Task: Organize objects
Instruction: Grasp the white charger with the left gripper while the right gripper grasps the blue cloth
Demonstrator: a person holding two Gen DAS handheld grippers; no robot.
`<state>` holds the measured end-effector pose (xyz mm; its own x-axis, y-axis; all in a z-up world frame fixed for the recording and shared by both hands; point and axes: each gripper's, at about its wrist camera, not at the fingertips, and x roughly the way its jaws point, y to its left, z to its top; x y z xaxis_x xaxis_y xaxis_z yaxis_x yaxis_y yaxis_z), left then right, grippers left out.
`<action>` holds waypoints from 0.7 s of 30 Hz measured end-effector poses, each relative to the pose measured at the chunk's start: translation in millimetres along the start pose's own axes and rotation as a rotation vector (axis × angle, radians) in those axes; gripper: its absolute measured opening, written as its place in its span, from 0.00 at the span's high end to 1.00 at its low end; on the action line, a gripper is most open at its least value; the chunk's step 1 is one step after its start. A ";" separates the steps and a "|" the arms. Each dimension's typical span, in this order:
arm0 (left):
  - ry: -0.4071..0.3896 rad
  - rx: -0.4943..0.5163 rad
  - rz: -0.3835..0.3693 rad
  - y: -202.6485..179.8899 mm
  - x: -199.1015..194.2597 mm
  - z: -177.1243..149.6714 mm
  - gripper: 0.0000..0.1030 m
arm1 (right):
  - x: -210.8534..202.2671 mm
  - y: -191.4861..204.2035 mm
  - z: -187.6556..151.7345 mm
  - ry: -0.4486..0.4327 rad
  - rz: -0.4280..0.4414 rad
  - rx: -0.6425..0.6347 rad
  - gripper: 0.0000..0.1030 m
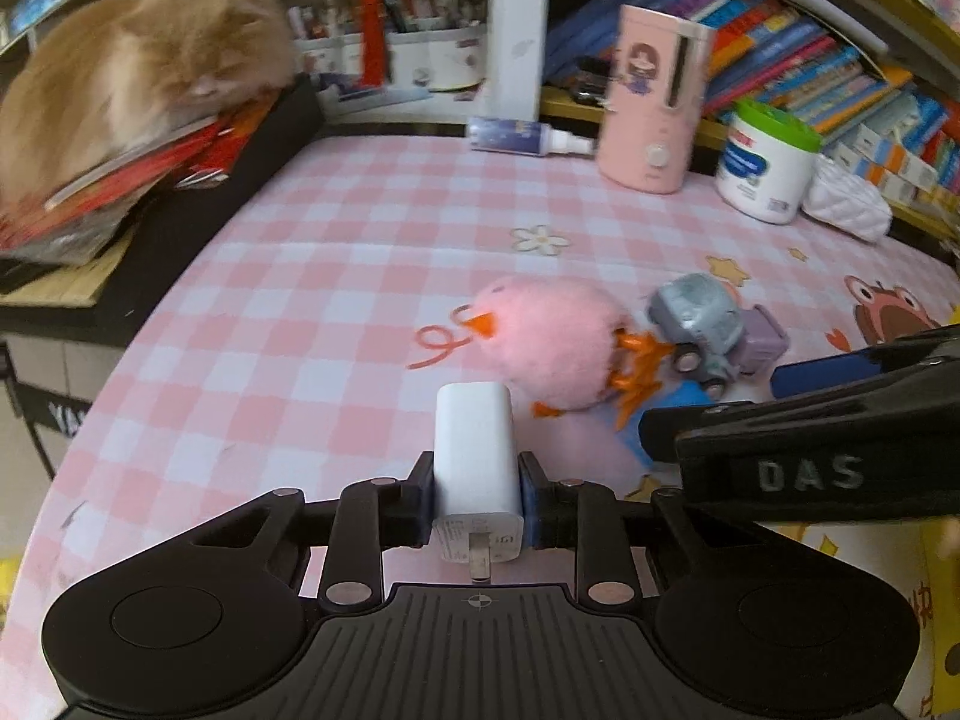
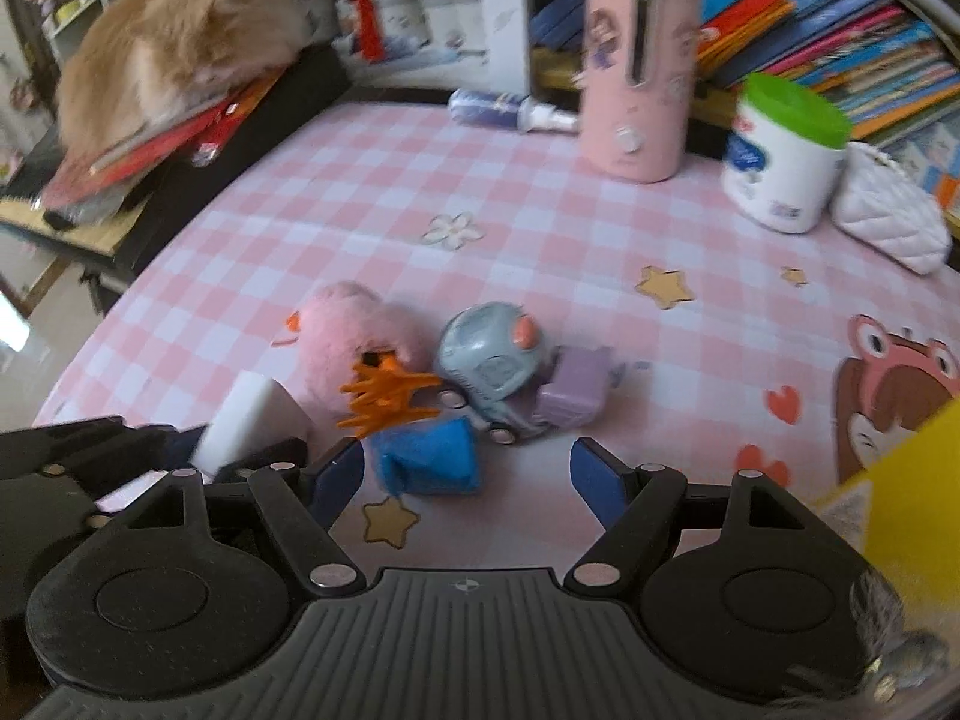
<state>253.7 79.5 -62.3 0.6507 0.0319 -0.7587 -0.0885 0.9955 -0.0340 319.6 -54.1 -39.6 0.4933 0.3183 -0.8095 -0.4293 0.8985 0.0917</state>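
Observation:
My left gripper (image 1: 477, 495) is shut on a white plug-in charger (image 1: 476, 456), held just above the pink checked tablecloth (image 1: 288, 300); the charger also shows in the right wrist view (image 2: 249, 423). Just beyond it lie a pink plush chick (image 1: 549, 348) with orange feet, a blue-grey toy car (image 1: 699, 315) with a purple back, and a blue cone-shaped toy (image 2: 429, 459). My right gripper (image 2: 468, 480) is open and empty, its fingers (image 2: 339, 477) either side of the blue cone toy. The chick (image 2: 354, 333) and the car (image 2: 498, 360) sit just past it.
An orange cat (image 1: 138, 78) lies on books on a black stand at the left. At the back stand a pink appliance (image 1: 651, 102), a green-lidded white tub (image 1: 768, 162), a white quilted pouch (image 1: 849, 198) and a spray bottle (image 1: 522, 135) on its side. A yellow box (image 2: 900, 480) is at right.

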 end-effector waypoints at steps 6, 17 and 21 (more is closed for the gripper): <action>0.011 -0.064 0.005 16.8 -13.0 -9.8 0.76 | 25.2 10.6 3.6 0.048 -0.003 -0.056 0.32; -0.027 -0.101 -0.050 20.6 -46.8 -20.5 0.76 | 12.2 7.3 -6.9 0.026 0.011 -0.055 0.62; -0.046 -0.107 -0.070 22.0 -64.2 -26.6 0.76 | -8.2 8.0 -15.8 -0.003 0.025 -0.021 0.62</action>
<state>189.9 96.9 -31.6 0.6916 -0.0308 -0.7217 -0.1203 0.9802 -0.1571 300.2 -54.3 -41.4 0.4846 0.3413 -0.8054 -0.4570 0.8839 0.0996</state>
